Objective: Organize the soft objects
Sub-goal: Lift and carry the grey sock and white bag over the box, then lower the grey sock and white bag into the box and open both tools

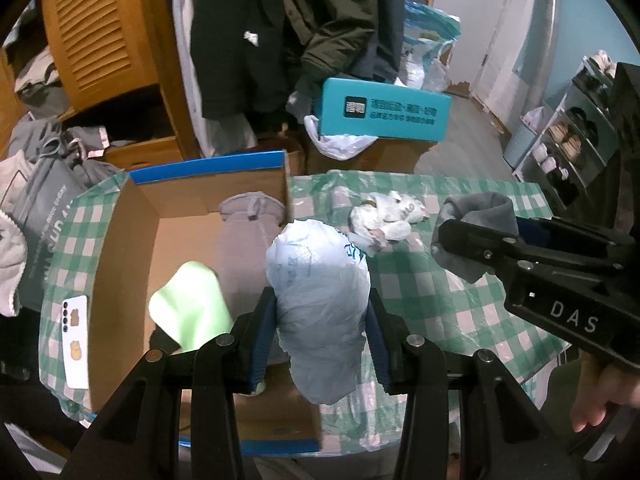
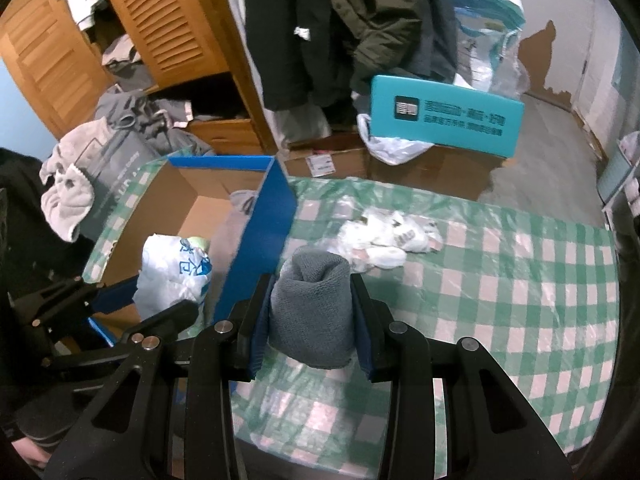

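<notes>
1. The left gripper point(image 1: 322, 334) has its fingers point(image 1: 262, 344) closed against both sides of a crumpled pale plastic bag point(image 1: 320, 300). The bag bulges out ahead of the fingers.
2. In the right wrist view, the same plastic bag point(image 2: 176, 276) hangs above the open cardboard box point(image 2: 188, 216), inside its blue-faced wall.
3. The cardboard box point(image 1: 176, 240) stands on the left part of the tabletop point(image 1: 460, 304), which carries a green-and-white checked cover under clear film.
4. Inside the box lie a grey garment point(image 1: 250, 220), against the far wall, and a light green cloth point(image 1: 192, 312), nearer the left gripper.
5. The right gripper point(image 2: 312, 320) has its fingers point(image 2: 366, 332) pressed onto a rolled grey towel point(image 2: 310, 308), gripped at both sides. The roll stands upright between the fingers, above the tabletop point(image 2: 520, 300) and just right of the box wall.
6. In the left wrist view, the grey towel point(image 1: 476, 220) is seen held clear of the checked cover, well right of the box.
7. A white patterned cloth bundle point(image 2: 384, 240) lies crumpled on the tabletop beyond the right gripper, apart from both grippers. The same bundle point(image 1: 386, 218) shows between the bag and the towel in the left wrist view.
8. A teal carton point(image 2: 444, 120) rests on brown boxes on the floor behind the tabletop.
</notes>
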`<state>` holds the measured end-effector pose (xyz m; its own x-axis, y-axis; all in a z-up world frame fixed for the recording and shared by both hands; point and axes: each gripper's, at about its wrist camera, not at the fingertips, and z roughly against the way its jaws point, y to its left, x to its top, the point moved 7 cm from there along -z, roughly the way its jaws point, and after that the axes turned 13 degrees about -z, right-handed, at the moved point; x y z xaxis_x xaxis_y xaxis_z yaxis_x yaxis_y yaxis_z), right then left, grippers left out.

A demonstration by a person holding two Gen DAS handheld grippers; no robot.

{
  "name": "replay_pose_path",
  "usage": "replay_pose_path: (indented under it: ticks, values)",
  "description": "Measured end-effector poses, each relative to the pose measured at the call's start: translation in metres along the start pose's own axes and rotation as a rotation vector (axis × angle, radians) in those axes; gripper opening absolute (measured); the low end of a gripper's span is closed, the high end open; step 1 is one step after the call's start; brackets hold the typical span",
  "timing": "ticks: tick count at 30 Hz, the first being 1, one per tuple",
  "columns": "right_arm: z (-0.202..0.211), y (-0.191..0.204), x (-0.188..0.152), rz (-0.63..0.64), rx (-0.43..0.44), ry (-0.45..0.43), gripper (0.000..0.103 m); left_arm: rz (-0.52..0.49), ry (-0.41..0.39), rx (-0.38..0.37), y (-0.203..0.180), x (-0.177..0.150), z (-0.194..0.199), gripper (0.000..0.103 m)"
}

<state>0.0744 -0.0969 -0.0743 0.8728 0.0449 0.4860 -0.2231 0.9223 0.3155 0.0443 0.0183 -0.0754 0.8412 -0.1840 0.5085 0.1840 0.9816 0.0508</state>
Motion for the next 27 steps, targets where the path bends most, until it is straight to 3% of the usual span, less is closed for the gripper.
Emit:
replay_pose_path:
  ticks: [13,27]
  values:
    - [-0.022,0.056,0.000,0.072,0.038,0.037,0.036,0.107,0.014,0.030,0.060,-0.021,0.001,0.043]
    - [-0.053,0.112,-0.010,0.133,0.084,0.108,0.036,0.178,0.059,0.068,0.100,-0.048,-0.006,0.043]
